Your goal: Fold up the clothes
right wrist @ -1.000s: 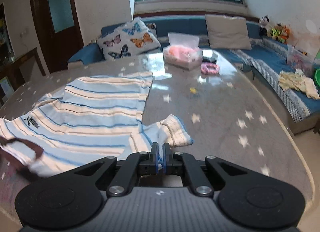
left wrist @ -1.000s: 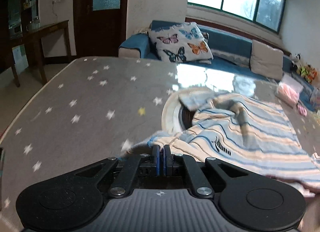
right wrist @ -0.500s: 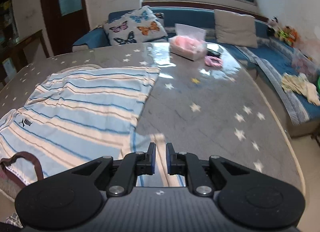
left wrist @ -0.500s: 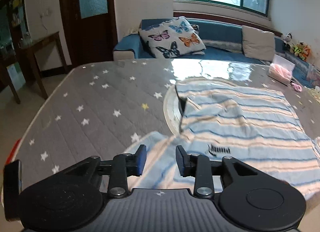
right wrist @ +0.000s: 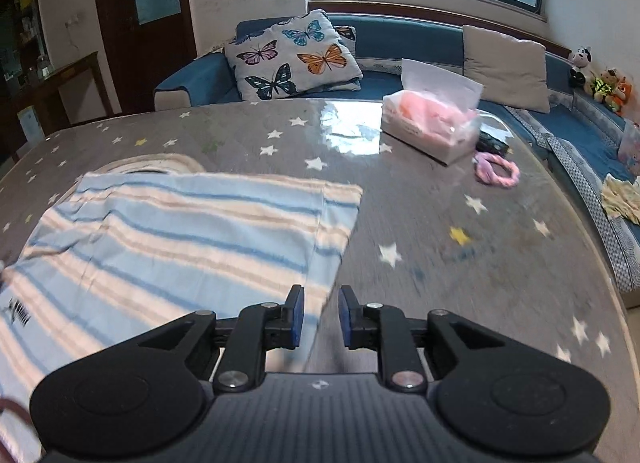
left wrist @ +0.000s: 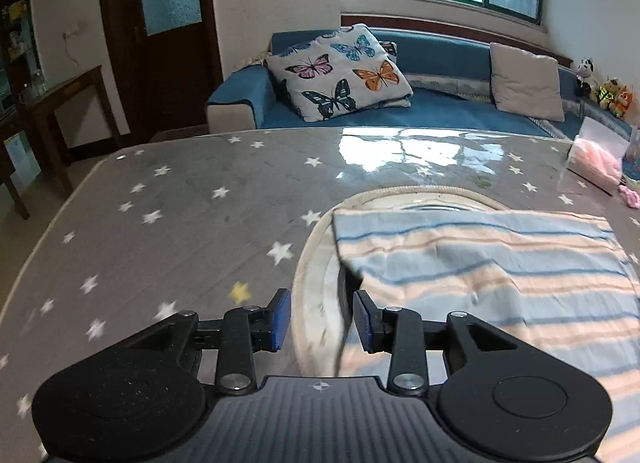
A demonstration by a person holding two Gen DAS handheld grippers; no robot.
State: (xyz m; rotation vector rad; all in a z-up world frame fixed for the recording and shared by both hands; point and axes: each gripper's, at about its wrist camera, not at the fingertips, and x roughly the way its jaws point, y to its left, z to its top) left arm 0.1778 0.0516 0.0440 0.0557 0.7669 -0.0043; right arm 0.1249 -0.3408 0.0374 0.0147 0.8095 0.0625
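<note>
Both grippers' fingers parted, empty; striped shirt flat on star-patterned table; blue sofa behind.

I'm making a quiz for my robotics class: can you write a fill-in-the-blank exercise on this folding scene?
1. The left tool is ____, holding nothing.
2. The shirt has blue and cream ____.
3. The pillow on the sofa is printed with ____.
4. The pink ring lies on the table beside the tissue ____.

Missing words: open; stripes; butterflies; box
</note>
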